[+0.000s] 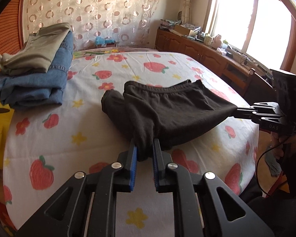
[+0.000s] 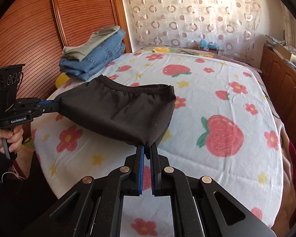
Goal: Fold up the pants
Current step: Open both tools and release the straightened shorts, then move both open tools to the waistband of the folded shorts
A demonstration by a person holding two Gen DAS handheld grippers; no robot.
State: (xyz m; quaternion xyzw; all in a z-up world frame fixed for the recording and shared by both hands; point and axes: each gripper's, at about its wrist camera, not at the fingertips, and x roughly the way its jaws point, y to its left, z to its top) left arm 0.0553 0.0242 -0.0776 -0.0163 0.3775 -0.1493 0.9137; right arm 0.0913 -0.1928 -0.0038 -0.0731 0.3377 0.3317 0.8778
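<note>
Over the bed [image 1: 108,118], pants [image 1: 167,108] stretch between hand-held grippers.

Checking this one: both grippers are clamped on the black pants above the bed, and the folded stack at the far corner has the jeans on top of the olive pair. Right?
Not quite. The olive pair lies on top of the jeans, as the left wrist view shows. Both the left gripper and right gripper are indeed clamped on the black pants.
</note>
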